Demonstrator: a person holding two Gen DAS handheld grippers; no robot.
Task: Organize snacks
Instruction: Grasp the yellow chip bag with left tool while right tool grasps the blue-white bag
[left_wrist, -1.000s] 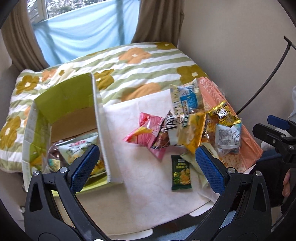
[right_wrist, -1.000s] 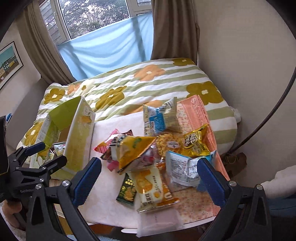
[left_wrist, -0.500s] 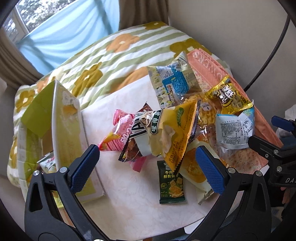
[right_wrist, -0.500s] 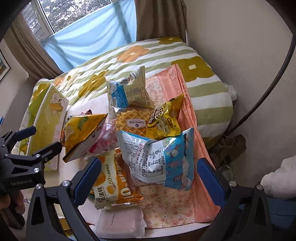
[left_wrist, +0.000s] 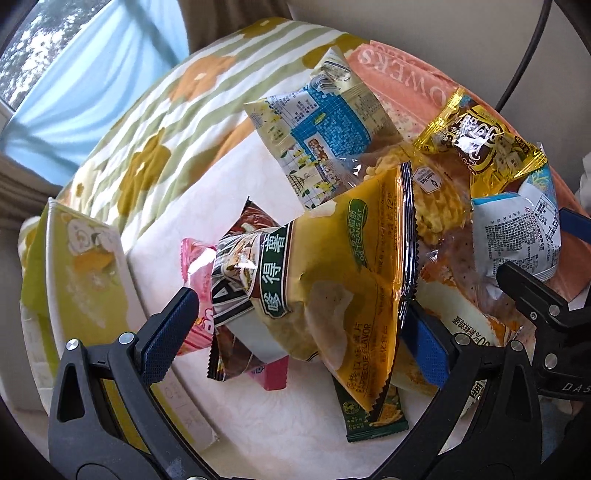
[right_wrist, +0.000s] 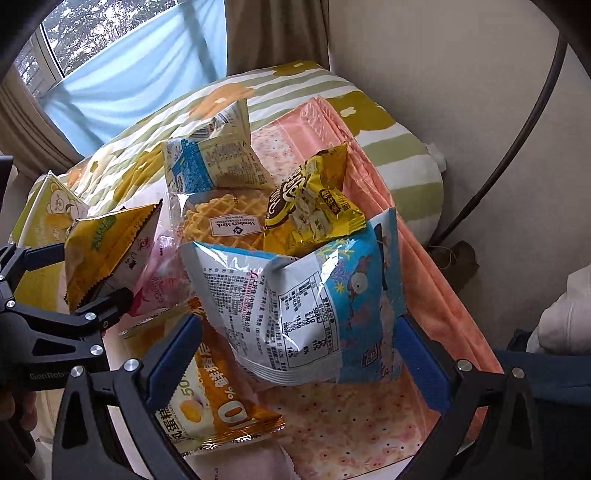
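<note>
Left wrist view: a white worktop (left_wrist: 295, 439) beside a bed carries a snack heap and a yellow carton (left_wrist: 88, 280) at its left edge. Both claws hang spread, holding nothing. Left claw (left_wrist: 291, 339) straddles a yellow chip bag (left_wrist: 343, 273); right claw (right_wrist: 295, 350) straddles a white-and-blue packet (right_wrist: 295, 306). Both look light, puffy, crinkly, probably slippery; pinch a flat sealed edge.
</note>
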